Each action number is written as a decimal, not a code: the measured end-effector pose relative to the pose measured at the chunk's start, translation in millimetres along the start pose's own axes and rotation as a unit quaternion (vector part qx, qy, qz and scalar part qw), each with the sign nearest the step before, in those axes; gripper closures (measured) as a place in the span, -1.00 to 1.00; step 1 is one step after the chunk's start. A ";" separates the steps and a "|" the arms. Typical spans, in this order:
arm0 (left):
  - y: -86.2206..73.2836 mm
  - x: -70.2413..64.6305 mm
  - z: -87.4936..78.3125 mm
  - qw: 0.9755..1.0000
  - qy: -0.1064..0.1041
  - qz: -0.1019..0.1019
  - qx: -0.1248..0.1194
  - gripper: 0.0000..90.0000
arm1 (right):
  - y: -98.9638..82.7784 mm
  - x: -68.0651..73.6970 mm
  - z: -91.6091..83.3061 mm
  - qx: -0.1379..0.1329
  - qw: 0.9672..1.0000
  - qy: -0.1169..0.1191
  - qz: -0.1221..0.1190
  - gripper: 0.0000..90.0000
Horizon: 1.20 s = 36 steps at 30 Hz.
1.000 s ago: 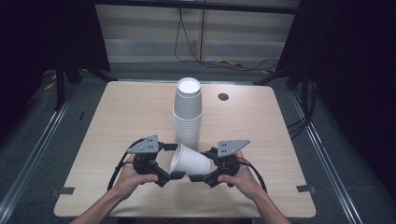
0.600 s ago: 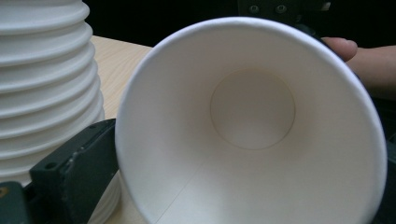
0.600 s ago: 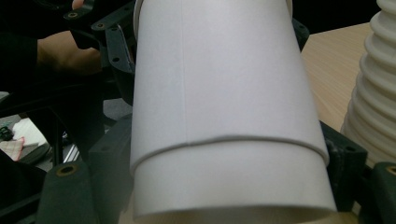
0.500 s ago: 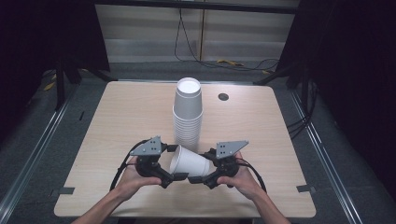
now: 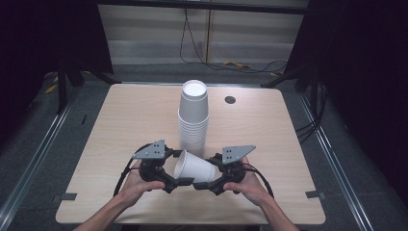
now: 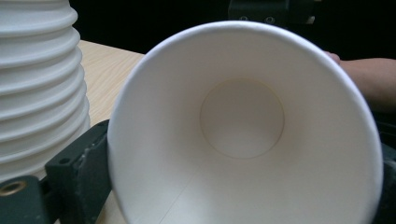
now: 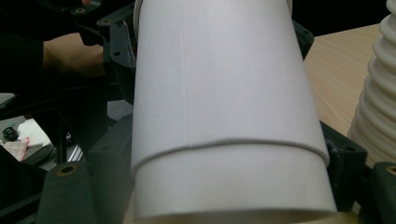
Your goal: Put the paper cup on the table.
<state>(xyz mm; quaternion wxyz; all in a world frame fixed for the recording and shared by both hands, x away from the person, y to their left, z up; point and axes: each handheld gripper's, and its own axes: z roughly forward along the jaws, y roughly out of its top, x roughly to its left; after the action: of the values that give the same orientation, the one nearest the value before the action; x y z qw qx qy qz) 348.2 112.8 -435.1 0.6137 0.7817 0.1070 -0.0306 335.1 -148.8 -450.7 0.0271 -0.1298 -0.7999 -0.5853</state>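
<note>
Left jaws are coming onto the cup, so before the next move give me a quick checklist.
1. Right hand-held gripper holds the paper cup by its base end: ok.
2. Cup rim sits between the jaws of the left hand-held gripper, which have just been closing: ok.
3. Left pads pressing firmly: cannot tell.
4. Cup apart from the cup stack: ok.
5. Cup lifted off the table: ok.
6. Single cup, not two nested: cannot tell.

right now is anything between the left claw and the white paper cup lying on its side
Nothing visible. The left claw sits right at the open mouth of the sideways white paper cup, its jaws just closing around the rim. The tall stack of white paper cups stands behind, out of the way.
</note>
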 end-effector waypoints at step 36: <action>8.1 10.2 -6.8 0.999 0.005 -0.005 0.034 -0.78 | -4.9 -5.2 -11.3 0.032 0.998 -0.051 0.006 -0.70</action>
<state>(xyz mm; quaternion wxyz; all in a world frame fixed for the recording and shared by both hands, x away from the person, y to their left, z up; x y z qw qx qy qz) 359.3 118.9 -427.6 0.5862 0.8016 0.1128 -0.0336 337.7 -161.8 -452.7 -0.0059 -0.1635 -0.8177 -0.5520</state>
